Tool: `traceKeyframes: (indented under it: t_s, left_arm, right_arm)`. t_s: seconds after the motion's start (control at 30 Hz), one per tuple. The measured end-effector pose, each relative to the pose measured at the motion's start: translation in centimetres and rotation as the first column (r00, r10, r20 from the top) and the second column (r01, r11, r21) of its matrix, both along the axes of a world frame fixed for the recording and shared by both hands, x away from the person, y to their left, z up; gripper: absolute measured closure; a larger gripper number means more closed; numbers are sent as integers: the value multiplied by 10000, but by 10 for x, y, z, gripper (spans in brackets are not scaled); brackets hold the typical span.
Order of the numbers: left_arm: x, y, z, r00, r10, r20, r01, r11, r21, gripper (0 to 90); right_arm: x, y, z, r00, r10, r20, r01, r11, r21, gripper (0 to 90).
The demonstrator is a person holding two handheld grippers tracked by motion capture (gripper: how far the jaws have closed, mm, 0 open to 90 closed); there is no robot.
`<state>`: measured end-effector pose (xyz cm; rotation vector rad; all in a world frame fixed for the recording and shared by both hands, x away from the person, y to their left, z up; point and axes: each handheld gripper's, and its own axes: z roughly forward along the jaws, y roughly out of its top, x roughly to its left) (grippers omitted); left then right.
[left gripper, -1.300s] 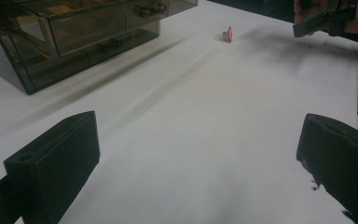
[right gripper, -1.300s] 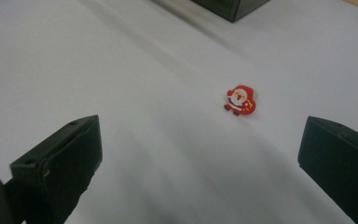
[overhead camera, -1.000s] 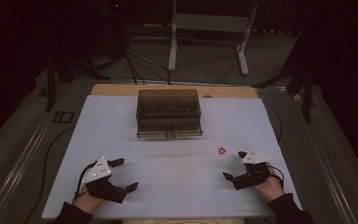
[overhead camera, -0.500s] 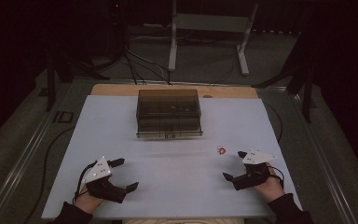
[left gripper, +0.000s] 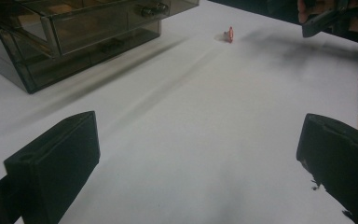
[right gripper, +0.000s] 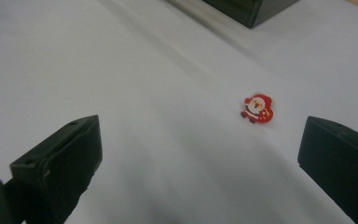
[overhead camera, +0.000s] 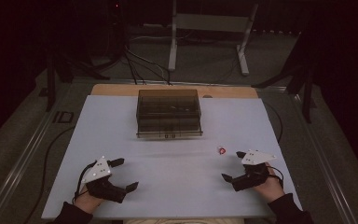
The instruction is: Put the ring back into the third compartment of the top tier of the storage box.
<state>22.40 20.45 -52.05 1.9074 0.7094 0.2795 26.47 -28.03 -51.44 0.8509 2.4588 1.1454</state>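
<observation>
A red-and-white Santa figure (right gripper: 258,109), a smoky, seemingly brown-tinted drawer box (overhead camera: 168,112), a white table (overhead camera: 177,172).

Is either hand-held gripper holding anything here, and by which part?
Nothing is held: the left hand-held gripper and right hand-held gripper are open; the Santa figure lies untouched.

Negligible change across the interval. Right gripper (overhead camera: 231,165) perhaps shifted very slightly, within what the frames resolve; jaws spread wide as before. Left gripper (overhead camera: 127,174) likewise unmoved near the table's near edge. Santa figure (overhead camera: 221,150) unshifted, untouched, just beyond the right gripper.
</observation>
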Motion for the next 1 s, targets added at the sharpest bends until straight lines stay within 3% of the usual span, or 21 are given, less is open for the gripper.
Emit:
traceKeyframes:
  t_s: [0.13, 0.6, 1.0]
  left_arm:
    - [-1, 0, 1, 10000, 33, 5, -33, 10000, -48, 0]
    - [-1, 0, 1, 10000, 65, 0, -65, 10000, -44, 0]
    - [0, 0, 1, 10000, 41, -15, -41, 10000, -53, 0]
  right_arm:
    - [-2, 3, 5, 9999, 113, 20, -113, 9995, 297, 1]
    - [-9, 12, 31, 9975, 281, 643, -308, 9987, 412, 1]
    - [12, 11, 43, 9964, -336, 781, 281, 9971, 702, 2]
